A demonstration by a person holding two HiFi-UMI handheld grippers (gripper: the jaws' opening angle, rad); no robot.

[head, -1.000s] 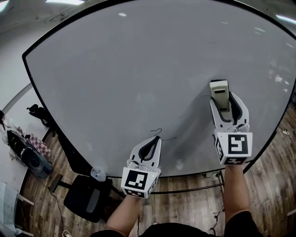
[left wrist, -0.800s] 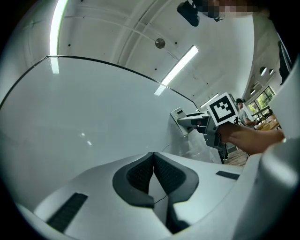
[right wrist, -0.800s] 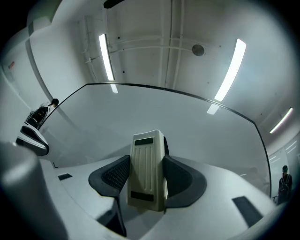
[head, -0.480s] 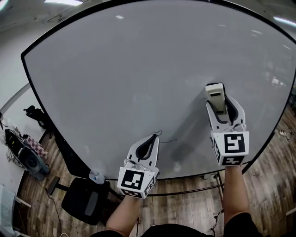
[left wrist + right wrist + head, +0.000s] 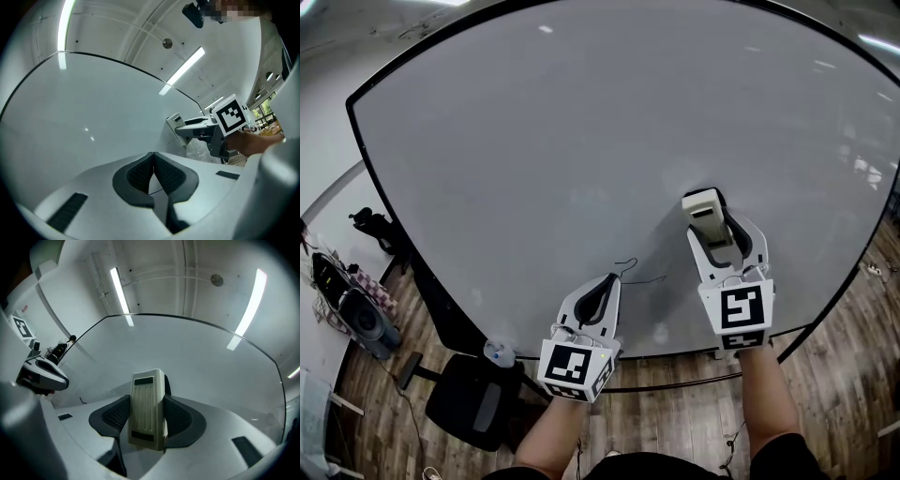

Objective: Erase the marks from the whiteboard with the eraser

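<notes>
While our right gripper (image 5: 712,217) clamps the eraser (image 5: 701,210), we've got the left gripper (image 5: 611,279) pinched closed by thin black marks (image 5: 630,273), lower middle.

Whiteboard (image 5: 581,141) glossy, smooth; eraser (image 5: 147,406) ribbed matt plastic; floor (image 5: 675,412) wood planks.

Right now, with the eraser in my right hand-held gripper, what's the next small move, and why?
Probably slide the right hand-held gripper left and toward the near edge, with the eraser pressed to the whiteboard. The only marks visible are thin black squiggles beside the tip of the shut left hand-held gripper, and the eraser sits apart from them.
</notes>
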